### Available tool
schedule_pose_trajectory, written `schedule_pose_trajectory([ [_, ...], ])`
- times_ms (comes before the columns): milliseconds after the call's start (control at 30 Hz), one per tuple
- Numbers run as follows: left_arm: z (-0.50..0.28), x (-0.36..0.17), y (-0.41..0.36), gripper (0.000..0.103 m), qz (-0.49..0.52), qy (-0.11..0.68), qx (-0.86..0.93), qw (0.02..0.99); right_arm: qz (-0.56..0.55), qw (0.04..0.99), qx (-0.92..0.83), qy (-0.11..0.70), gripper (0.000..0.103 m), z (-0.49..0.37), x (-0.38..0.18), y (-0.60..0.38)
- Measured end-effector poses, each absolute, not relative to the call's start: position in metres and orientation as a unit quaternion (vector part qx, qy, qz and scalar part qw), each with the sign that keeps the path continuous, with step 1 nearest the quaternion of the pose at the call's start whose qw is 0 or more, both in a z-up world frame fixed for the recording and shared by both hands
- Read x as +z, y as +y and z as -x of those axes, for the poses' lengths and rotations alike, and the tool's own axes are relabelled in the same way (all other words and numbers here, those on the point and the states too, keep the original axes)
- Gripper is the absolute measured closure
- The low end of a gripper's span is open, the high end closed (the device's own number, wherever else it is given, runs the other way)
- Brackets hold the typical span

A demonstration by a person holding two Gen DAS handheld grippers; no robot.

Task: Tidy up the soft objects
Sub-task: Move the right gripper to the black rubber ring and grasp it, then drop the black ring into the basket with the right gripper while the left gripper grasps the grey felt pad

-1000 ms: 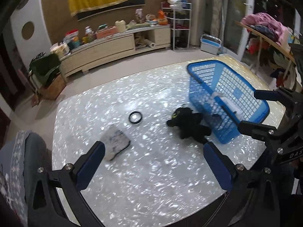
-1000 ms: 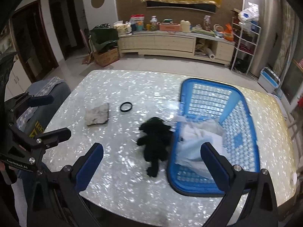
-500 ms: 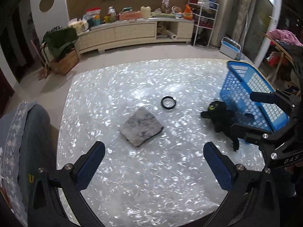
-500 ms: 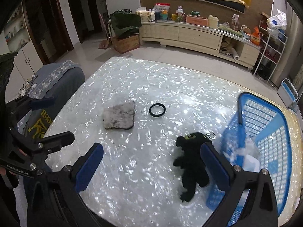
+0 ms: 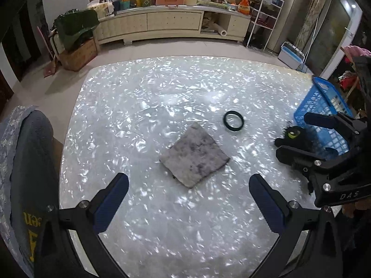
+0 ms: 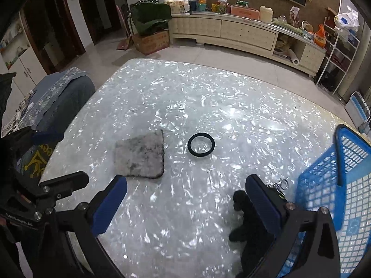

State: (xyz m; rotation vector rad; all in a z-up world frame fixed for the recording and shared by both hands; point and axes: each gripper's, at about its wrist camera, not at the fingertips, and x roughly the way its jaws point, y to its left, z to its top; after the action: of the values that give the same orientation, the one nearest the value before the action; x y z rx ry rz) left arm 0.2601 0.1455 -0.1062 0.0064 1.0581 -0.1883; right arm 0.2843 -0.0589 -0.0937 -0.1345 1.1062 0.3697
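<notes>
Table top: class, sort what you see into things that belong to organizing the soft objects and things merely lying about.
Belongs to the job:
grey cloth
black plush toy
blue basket
left gripper, open
right gripper, open

Just lying about:
black ring
cardboard box on the floor
white wire rack

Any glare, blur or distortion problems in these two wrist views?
Left wrist: fisheye bends the table edges; glare speckles its glossy top; grey cloth sharp. Right wrist: same glare; blue basket and black plush smeared by motion near the frame edge.
</notes>
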Motion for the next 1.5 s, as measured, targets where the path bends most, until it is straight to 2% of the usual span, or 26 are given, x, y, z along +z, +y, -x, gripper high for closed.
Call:
schedule_pose_trajectory([
  [167,-0.28,-0.121,0.152,0.0,-0.004,0.513,-0.095,0.853,0.056,0.825,0.169,0.536,0.006,-0.306,-0.115,-0.052],
  [500,-0.315,-0.159,0.161,0.0,-0.001,0.534,-0.108,0.839,0.047,0.813,0.147,0.561,0.009,-0.342,-0.161,-0.051],
  [567,-0.32,-0.165,0.161,0.0,0.0,0.537,-0.112,0.836,0.047,0.809,0.142,0.568,0.014,-0.35,-0.169,-0.052],
  [933,-0.332,-0.181,0.167,0.0,0.003,0.546,-0.116,0.83,0.065,0.803,0.135,0.577,0.027,-0.366,-0.192,-0.046],
  [1000,-0.332,-0.181,0.169,0.0,0.006,0.545,-0.115,0.831,0.07,0.805,0.136,0.574,0.036,-0.366,-0.192,-0.046],
  [1067,-0.332,-0.18,0.171,0.0,0.005,0.543,-0.113,0.832,0.081,0.806,0.142,0.568,0.052,-0.366,-0.19,-0.044],
  [1200,-0.33,-0.178,0.175,0.0,0.007,0.541,-0.115,0.833,0.084,0.806,0.148,0.567,0.072,-0.365,-0.188,-0.039],
  [1267,-0.328,-0.177,0.176,0.0,0.005,0.54,-0.117,0.834,0.087,0.805,0.157,0.565,0.087,-0.363,-0.187,-0.035],
  [1333,-0.326,-0.175,0.175,0.0,-0.002,0.537,-0.118,0.835,0.082,0.805,0.158,0.567,0.095,-0.363,-0.187,-0.032],
  [1500,-0.321,-0.172,0.167,0.0,-0.014,0.539,-0.145,0.83,0.069,0.803,0.162,0.569,0.095,-0.355,-0.182,-0.038],
])
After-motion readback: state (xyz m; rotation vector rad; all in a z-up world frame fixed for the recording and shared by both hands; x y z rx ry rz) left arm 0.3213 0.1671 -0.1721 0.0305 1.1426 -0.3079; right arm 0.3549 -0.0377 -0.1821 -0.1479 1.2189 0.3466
